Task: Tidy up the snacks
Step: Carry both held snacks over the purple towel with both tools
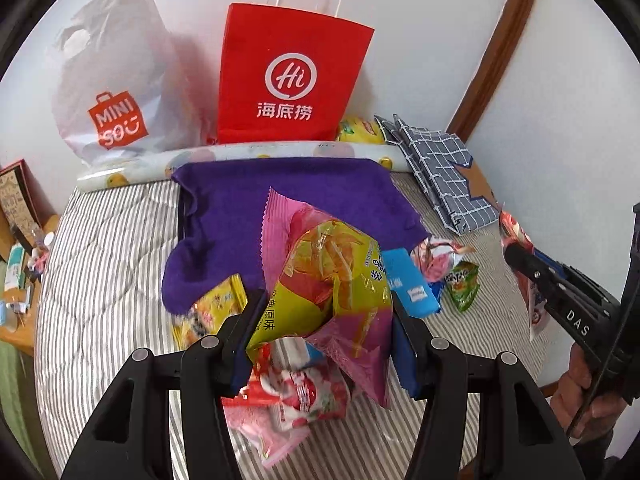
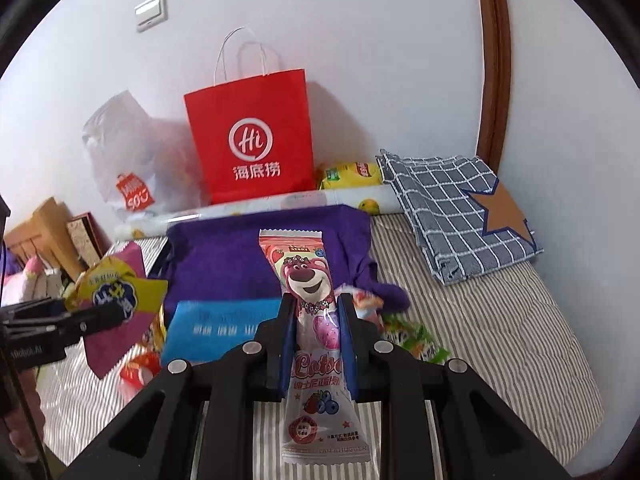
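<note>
Clamping a puffy pink-and-yellow crisp packet (image 1: 332, 280), the left gripper (image 1: 324, 344) holds it above the striped bedspread (image 1: 104, 264). The right gripper (image 2: 318, 344) is clenched on a slim pink bear-printed sweet wrapper (image 2: 314, 320). Farther back lie a purple cloth (image 2: 240, 256) and an upright red paper carrier bag (image 2: 252, 136).

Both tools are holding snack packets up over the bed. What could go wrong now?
1. The left tool squeezes the puffy pink-and-yellow chip bag, so it might pop or crush the chips.
2. The right tool pinches only the middle of the long bear packet, so it might slide out onto the striped bedcover.
</note>
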Demonstrator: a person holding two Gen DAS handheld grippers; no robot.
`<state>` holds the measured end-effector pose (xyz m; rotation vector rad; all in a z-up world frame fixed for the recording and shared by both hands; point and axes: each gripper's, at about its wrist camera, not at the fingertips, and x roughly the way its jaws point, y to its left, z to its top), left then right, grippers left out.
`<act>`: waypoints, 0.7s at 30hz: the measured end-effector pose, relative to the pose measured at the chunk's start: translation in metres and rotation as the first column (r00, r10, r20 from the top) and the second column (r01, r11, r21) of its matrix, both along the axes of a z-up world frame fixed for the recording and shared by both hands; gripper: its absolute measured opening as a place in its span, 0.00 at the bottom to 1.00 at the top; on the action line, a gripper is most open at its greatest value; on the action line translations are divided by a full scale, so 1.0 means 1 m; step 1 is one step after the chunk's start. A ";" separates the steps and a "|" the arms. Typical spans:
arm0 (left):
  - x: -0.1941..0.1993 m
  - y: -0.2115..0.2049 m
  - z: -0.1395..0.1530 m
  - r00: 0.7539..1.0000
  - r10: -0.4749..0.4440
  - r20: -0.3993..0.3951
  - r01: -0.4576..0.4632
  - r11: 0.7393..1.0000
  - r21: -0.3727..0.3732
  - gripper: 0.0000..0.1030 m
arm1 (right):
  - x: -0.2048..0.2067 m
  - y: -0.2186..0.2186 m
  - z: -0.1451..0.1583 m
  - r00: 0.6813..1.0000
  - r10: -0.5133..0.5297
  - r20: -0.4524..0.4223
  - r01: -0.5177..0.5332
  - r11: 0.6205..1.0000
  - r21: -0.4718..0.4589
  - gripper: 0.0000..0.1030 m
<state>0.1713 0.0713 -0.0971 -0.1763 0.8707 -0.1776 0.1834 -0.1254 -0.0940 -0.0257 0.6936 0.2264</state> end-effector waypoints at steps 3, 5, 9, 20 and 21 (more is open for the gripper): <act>0.014 -0.001 0.004 1.000 -0.009 0.005 0.008 1.000 0.016 0.55 | 0.014 0.005 0.002 1.000 -0.004 0.005 0.004 1.000 0.003 0.19; 0.023 -0.002 0.007 1.000 -0.016 0.010 0.015 1.000 0.024 0.55 | 0.024 0.010 0.002 1.000 0.003 -0.002 -0.003 1.000 0.012 0.19; 0.043 -0.002 0.013 0.999 -0.039 0.021 0.038 0.999 0.038 0.55 | 0.045 0.023 0.000 1.000 -0.001 0.008 0.001 1.000 -0.003 0.19; 0.095 0.018 0.013 0.999 -0.020 0.046 0.017 0.998 0.063 0.55 | 0.107 0.041 -0.001 1.000 -0.009 0.018 0.009 1.000 0.012 0.19; 0.101 0.020 0.012 0.999 -0.015 0.043 0.013 0.998 0.062 0.55 | 0.111 0.042 -0.001 1.000 -0.011 0.019 0.011 1.000 0.010 0.19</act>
